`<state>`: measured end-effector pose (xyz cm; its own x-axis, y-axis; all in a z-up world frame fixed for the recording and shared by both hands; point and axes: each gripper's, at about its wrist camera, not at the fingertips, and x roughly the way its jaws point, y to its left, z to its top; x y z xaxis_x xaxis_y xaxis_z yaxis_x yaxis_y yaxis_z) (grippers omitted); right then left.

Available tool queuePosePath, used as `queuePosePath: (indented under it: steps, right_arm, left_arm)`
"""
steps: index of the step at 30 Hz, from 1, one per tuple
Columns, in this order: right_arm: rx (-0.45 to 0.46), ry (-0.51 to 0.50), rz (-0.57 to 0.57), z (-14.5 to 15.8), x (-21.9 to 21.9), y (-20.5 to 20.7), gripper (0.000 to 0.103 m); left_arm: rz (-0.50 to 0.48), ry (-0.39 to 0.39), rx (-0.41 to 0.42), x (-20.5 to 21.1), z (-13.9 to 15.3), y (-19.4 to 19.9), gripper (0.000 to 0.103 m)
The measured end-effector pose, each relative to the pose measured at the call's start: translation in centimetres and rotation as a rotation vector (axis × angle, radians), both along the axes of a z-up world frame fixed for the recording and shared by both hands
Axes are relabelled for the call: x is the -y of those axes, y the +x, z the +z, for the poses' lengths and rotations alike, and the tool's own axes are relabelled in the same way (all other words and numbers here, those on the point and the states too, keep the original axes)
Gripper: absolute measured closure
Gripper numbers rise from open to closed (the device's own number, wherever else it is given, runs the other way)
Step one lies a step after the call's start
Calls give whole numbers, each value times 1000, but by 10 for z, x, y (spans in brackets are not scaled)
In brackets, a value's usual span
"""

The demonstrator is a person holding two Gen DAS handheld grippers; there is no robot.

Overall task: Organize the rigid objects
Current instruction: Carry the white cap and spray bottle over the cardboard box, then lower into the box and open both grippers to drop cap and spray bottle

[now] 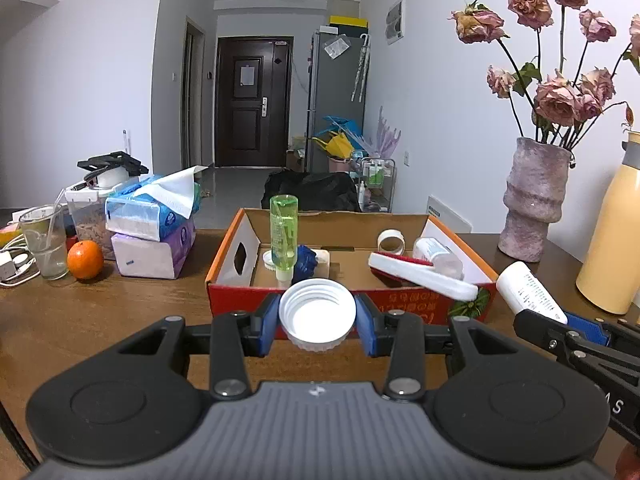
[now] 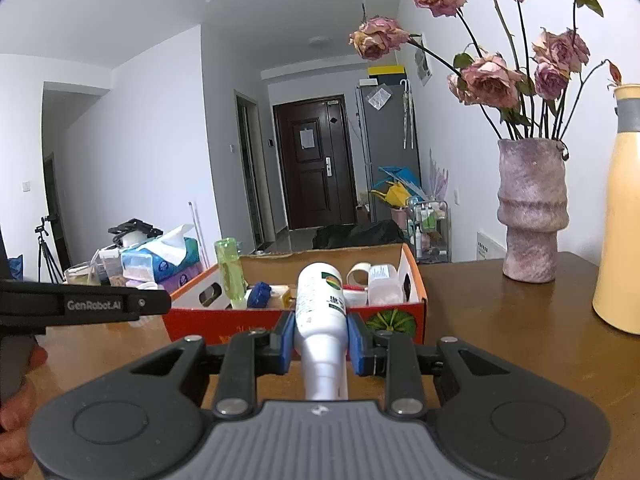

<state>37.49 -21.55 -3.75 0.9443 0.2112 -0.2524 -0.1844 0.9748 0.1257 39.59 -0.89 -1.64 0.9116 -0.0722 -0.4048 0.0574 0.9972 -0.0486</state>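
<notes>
A white cap point(image 1: 317, 316) is clamped between the blue pads of the left gripper point(image 1: 317, 320), its hollow side facing back. A white bottle point(image 2: 320, 312) is gripped by the right gripper point(image 2: 321, 338), just short of the cardboard box point(image 2: 416, 308) ahead.

Open tabletop point(image 1: 100, 320): bare brown wood between the cardboard box point(image 1: 320, 300) and the viewer, wide enough to pass.
Box top: open above; a green bottle point(image 1: 284, 236) stands tall at its left.
Box floor: bare patch in the middle, between a blue object point(image 1: 306, 258) and a white flat object point(image 1: 424, 276) leaning at the right.
Left side: tissue packs point(image 1: 152, 220), an orange point(image 1: 85, 259) and a glass point(image 1: 44, 240) crowd the tabletop.
Right side: a vase point(image 2: 532, 208) and a yellow flask point(image 2: 620, 216) stand near, with bare tabletop between them and the box.
</notes>
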Motion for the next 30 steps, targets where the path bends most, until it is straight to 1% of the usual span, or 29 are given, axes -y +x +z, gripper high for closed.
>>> queuePosePath:
  steps: [16,30]
  right_arm:
    - [22,-1,10,12,-1,36,76]
    - [20,0,20,17,-2,74,76]
  left_arm:
    - [36,-2,21,13,8,36,62]
    - [53,-6,38,17,13,69,62]
